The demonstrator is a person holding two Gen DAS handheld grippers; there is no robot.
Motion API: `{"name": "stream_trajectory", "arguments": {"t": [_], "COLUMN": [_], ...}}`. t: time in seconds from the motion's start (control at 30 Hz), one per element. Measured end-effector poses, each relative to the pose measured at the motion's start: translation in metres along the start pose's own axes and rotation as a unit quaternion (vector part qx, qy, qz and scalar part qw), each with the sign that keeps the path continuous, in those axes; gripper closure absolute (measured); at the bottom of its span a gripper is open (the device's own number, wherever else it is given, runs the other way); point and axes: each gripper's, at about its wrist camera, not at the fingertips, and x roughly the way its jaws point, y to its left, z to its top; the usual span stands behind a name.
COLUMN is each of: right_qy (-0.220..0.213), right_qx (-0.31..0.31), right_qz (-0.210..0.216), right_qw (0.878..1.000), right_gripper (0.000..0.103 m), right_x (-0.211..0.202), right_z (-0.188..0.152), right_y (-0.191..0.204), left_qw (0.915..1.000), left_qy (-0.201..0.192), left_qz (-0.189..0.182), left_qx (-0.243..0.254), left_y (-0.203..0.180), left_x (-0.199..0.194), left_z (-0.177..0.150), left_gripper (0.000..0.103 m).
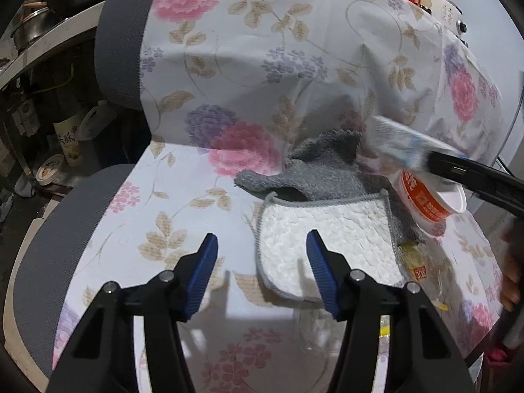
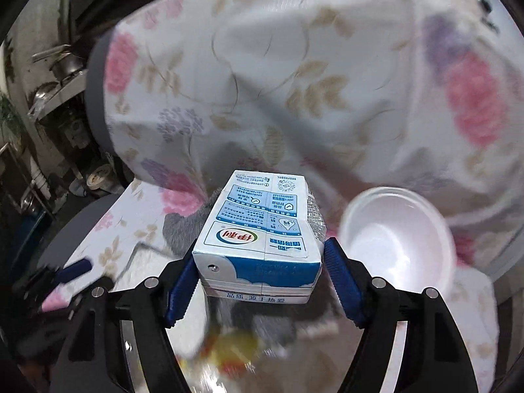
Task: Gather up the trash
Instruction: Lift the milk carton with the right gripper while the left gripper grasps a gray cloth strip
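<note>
My right gripper (image 2: 260,255) is shut on a white and blue milk carton (image 2: 258,226) and holds it above the flowered cloth; the carton also shows blurred at the right of the left wrist view (image 1: 402,145). A white cup with an orange label (image 1: 429,198) lies on its side beside it, its open mouth showing in the right wrist view (image 2: 396,239). A yellow and clear wrapper (image 1: 422,268) lies on the cloth at the right, blurred below the carton (image 2: 229,350). My left gripper (image 1: 262,245) is open and empty above the cloth, near a white and grey rag (image 1: 327,239).
A flowered cloth (image 1: 262,65) covers a grey chair seat and back (image 1: 121,39). A clear glass (image 1: 314,330) lies under the left gripper. Shelves with pots, a bottle (image 1: 68,140) and a bowl stand at the left. A hand (image 1: 512,285) is at the right edge.
</note>
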Motion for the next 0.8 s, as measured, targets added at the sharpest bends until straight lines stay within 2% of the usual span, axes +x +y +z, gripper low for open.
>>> {"name": "stream_trajectory", "arguments": {"t": [0.2,0.37,0.43,0.47,0.5,0.57,0.67,0.8], "right_qy": [-0.015,0.000,0.005,0.008,0.014,0.020,0.029,0.035], "right_qx": [0.015,0.027,0.029,0.029,0.029,0.030,0.021,0.032], "right_qz": [-0.048,-0.103,-0.123,-0.131,-0.138,-0.140,-0.143,-0.137], "right_qw": [0.999,0.994,0.992,0.991,0.990,0.990,0.989,0.989], "right_gripper": [0.029,0.029,0.029,0.029,0.029,0.029,0.028,0.028], "right_x": [-0.062,-0.080,-0.081,-0.080,-0.077,-0.075,-0.070,-0.066], "right_z": [-0.057,-0.103,-0.116,-0.121,-0.126,-0.135,-0.142,-0.149], "right_y": [-0.039,-0.070,-0.078,-0.079,-0.081,-0.084,-0.084,-0.089], "left_qw": [0.9995,0.9986,0.9983,0.9986,0.9989,0.9996,0.9994,0.9960], "left_qy": [0.030,0.045,0.042,0.038,0.033,0.013,-0.003,-0.048], "left_qz": [-0.010,-0.024,-0.037,-0.035,-0.033,-0.026,-0.035,-0.075], "left_qx": [0.001,-0.015,-0.019,-0.014,-0.009,0.003,0.004,0.009], "left_y": [-0.005,-0.002,-0.002,-0.004,-0.006,-0.011,-0.015,-0.030], "left_x": [0.025,0.035,0.032,0.029,0.026,0.016,0.001,-0.044], "left_z": [-0.005,-0.010,-0.010,-0.009,-0.009,-0.009,-0.006,0.001], "left_gripper": [0.056,0.056,0.073,0.088,0.096,0.099,0.101,0.101]}}
